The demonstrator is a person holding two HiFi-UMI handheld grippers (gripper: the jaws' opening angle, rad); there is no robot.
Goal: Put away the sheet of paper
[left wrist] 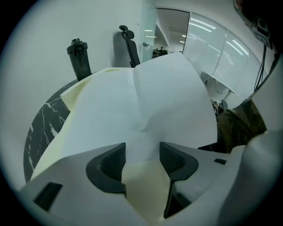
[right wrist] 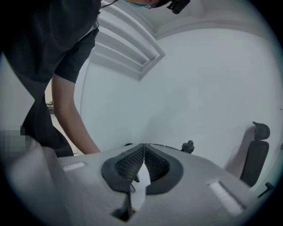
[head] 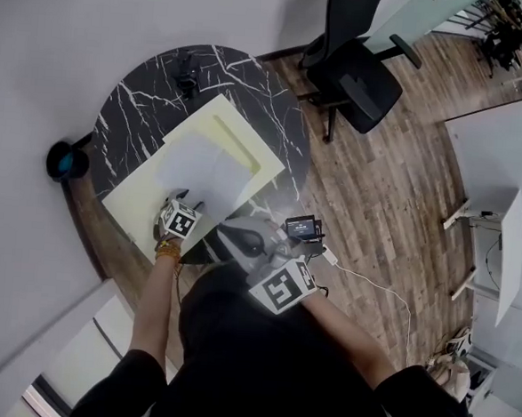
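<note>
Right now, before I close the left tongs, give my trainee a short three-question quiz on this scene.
1. True or false: the right tongs are shut.
2. The white sheet of paper lies on: A) the wooden floor, B) the pale yellow folder, C) the office chair seat.
3. Fill in: the left tongs stand ___, with the sheet's near edge reaching between them.

Key: 1 true; 2 B; 3 open.
</note>
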